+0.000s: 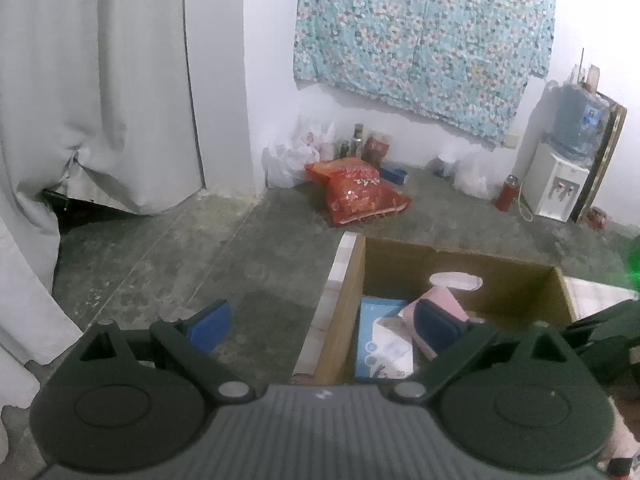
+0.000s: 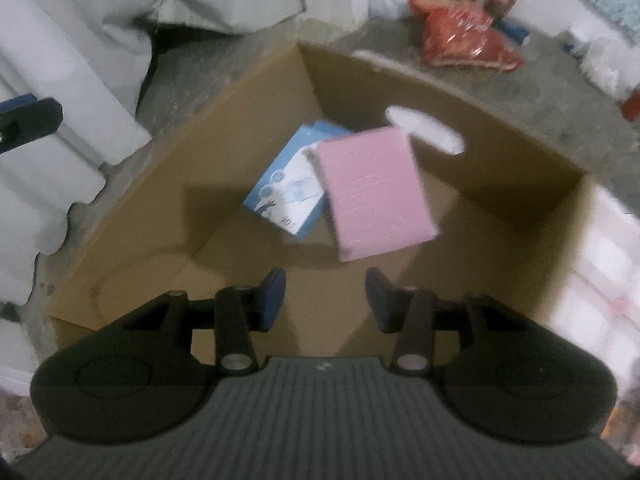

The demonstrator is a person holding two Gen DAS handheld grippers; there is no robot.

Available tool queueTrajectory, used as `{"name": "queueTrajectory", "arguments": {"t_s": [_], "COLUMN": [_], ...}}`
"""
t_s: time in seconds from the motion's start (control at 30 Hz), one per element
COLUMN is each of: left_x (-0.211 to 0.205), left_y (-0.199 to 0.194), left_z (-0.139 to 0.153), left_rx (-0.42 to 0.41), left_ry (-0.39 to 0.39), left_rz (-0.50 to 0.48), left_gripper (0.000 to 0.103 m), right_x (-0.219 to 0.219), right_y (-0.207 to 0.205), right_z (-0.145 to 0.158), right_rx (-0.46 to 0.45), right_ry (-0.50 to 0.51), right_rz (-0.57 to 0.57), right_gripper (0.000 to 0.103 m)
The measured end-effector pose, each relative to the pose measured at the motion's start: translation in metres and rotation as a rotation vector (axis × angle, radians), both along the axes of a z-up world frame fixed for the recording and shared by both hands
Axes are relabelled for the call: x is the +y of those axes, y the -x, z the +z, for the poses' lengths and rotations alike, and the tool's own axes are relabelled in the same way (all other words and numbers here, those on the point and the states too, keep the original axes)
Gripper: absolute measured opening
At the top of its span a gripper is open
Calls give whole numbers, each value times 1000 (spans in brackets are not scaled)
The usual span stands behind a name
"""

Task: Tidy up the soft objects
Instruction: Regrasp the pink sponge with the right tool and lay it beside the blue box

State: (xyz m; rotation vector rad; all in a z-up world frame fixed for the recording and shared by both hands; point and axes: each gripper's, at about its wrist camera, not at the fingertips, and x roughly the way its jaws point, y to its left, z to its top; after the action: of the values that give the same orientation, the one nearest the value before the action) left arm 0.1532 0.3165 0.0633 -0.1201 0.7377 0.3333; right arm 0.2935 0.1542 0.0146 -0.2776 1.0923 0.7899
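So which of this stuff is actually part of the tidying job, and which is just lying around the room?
Part of the job:
- cardboard box
- pink soft pack, in the box
- blue-and-white pack, partly under the pink one
- right gripper, open above the box
- left gripper, open

Just lying about:
- red snack bag
- water dispenser
- floral cloth on the wall
- white curtain

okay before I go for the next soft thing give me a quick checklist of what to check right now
1. Right gripper empty: ok, jaws apart, nothing between them.
2. Pink packet inside the cardboard box: ok, though blurred, so cannot tell if it has settled.
3. Blue and white packet in the box: ok, partly under the pink one.
4. Left gripper free: ok, jaws wide, nothing held.
5. Room left in the box: ok, bare floor shows near the right gripper.
6. Next soft item located: cannot tell, none clearly in view.
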Motion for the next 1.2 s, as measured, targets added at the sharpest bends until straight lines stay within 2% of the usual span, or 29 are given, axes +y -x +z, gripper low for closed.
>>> {"name": "queueTrajectory", "arguments": {"t_s": [0.07, 0.1, 0.13, 0.2, 0.3, 0.5, 0.6, 0.63, 0.7, 0.77, 0.87, 1.0, 1.2], "left_x": [-2, -3, -4, -5, -6, -5, -4, -4, -4, -5, -9, -11, -9], "left_y": [5, 7, 9, 11, 13, 8, 10, 10, 11, 11, 11, 10, 15], "left_z": [4, 6, 8, 9, 8, 2, -3, -5, -10, -14, -22, -29, -31], "left_rx": [-10, -15, -20, -22, -14, -2, -1, 0, 7, 17, 34, 49, 51], "left_ry": [2, 5, 9, 21, 22, 12, 11, 8, 1, -9, -20, -9, 15], "left_rz": [8, 14, 17, 21, 21, -2, -17, -23, -28, -31, -41, -52, -46], "left_gripper": [99, 99, 99, 99, 99, 99, 99, 99, 99, 99, 99, 99, 99], "right_x": [-5, -7, -4, 6, 32, 78, 86, 88, 86, 80, 70, 63, 71], "right_y": [1, 2, 2, 0, -11, -45, -64, -68, -74, -78, -81, -76, -83], "right_z": [9, 15, 16, 15, -2, -57, -78, -85, -93, -93, -91, -88, -97], "right_rx": [-36, -56, -81, -136, -164, -200, -153, -125, -67, -26, 84, 180, 197], "right_ry": [-13, -16, -18, -16, 31, 208, 231, 231, 239, 208, 178, 170, 183], "right_rz": [-11, -10, -6, 24, 90, 160, 141, 128, 63, -23, -160, -305, -445], "right_gripper": [49, 60, 75, 92, 102, 102, 101, 96, 81, 79, 78, 78, 80]}}
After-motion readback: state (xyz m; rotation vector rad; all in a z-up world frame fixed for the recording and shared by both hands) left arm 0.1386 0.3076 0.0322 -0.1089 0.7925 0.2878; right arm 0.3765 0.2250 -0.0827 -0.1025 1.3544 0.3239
